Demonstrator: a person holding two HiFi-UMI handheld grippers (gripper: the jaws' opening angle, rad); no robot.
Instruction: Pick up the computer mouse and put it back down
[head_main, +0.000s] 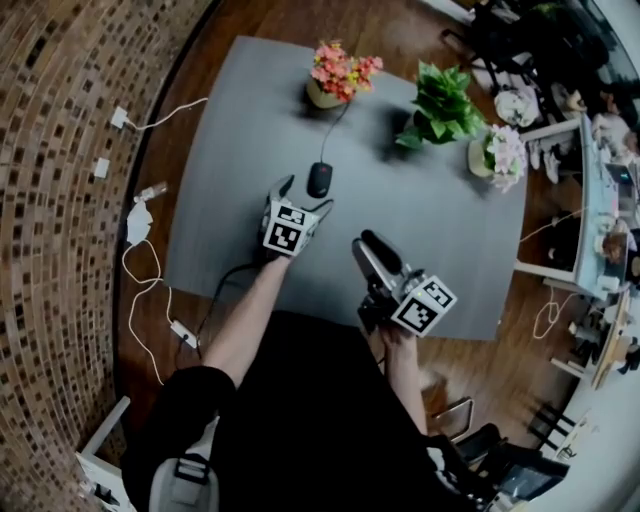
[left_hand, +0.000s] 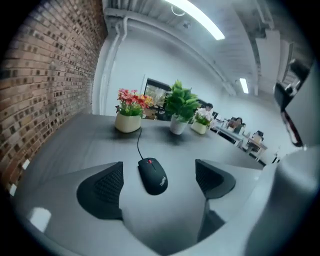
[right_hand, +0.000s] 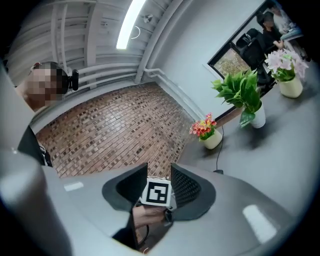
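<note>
At the pick-up step, with left gripper (head_main: 305, 196) wide open astride the mouse (left_hand: 152, 176), not touching; next, closing gently on its sides, then lifting.

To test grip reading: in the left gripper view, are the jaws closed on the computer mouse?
No: the left gripper has its jaws wide apart, the computer mouse lying untouched on the table between them.

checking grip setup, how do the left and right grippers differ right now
The left gripper has jaws wide apart, the mouse showing between them untouched; the right gripper has jaws closer together, nothing between. The left is at the mouse; the right hangs back. Both hold nothing.
</note>
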